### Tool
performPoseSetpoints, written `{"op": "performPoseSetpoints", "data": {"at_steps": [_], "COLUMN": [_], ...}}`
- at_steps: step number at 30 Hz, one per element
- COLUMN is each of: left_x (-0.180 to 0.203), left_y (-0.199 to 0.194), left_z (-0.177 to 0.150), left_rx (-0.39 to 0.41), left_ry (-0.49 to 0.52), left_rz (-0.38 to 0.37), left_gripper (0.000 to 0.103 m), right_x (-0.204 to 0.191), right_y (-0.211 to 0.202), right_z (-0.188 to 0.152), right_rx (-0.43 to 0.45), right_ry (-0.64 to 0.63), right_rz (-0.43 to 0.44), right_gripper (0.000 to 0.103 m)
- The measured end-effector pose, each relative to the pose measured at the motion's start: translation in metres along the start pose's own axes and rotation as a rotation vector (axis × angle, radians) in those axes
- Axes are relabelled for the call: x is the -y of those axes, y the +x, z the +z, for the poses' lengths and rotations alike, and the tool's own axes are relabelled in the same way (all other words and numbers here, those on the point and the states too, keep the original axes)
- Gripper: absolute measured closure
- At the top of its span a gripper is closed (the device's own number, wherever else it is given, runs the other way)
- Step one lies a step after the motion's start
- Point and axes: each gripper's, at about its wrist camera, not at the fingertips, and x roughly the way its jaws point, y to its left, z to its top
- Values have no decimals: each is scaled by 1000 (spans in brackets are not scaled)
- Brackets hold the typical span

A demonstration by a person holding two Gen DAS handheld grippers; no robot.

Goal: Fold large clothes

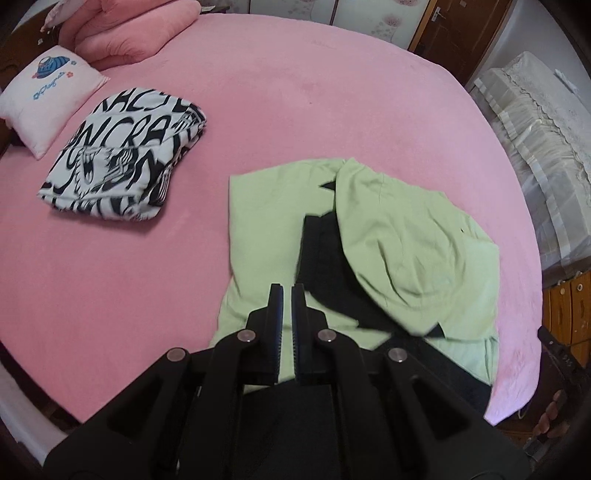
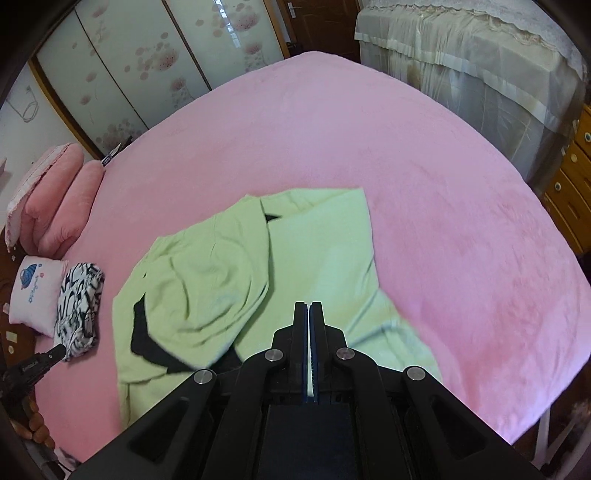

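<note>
A light green garment (image 1: 406, 240) (image 2: 207, 288) with black panels lies rumpled and partly folded near the front edge of the pink bed (image 1: 295, 92) (image 2: 443, 184). My left gripper (image 1: 287, 290) hangs above the garment's near left part, shut, with nothing between its fingers. My right gripper (image 2: 308, 304) is over the garment's near right part, also shut and empty. In the right wrist view the left gripper's tip (image 2: 59, 350) shows at the far left, clear of the green cloth.
A folded black-and-white printed garment (image 1: 122, 162) (image 2: 79, 306) lies at the left beside a small white pillow (image 1: 44, 96). Pink pillows (image 1: 129, 33) sit at the head. Cloth-covered furniture (image 2: 461, 66) and wooden drawers (image 2: 569, 184) stand to the right.
</note>
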Motion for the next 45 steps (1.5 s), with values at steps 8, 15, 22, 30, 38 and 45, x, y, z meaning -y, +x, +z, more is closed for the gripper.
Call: {"op": "performPoseSetpoints", "data": {"at_steps": [8, 15, 22, 30, 38, 45], "left_x": [-7, 1, 25, 25, -22, -74], "left_y": [-60, -77, -83, -59, -23, 10], "left_z": [-65, -126, -193, -261, -315, -340], "left_rx": [-29, -70, -106, -242, -393, -442], "left_ry": [-89, -90, -72, -51, -91, -104], "left_rz": [-3, -20, -52, -38, 3, -14], "left_gripper": [100, 98, 32, 32, 32, 32], "right_x": [8, 24, 46, 91, 157, 204], "right_y": [-34, -48, -52, -43, -19, 10], "right_z": [-62, -102, -141, -187, -226, -248], "right_rx": [-119, -156, -244, -311, -353, -322], "right_ry": [42, 54, 153, 213, 193, 93], "right_rz": [17, 74, 132, 87, 19, 100], "right_gripper": [80, 59, 34, 29, 29, 29]}}
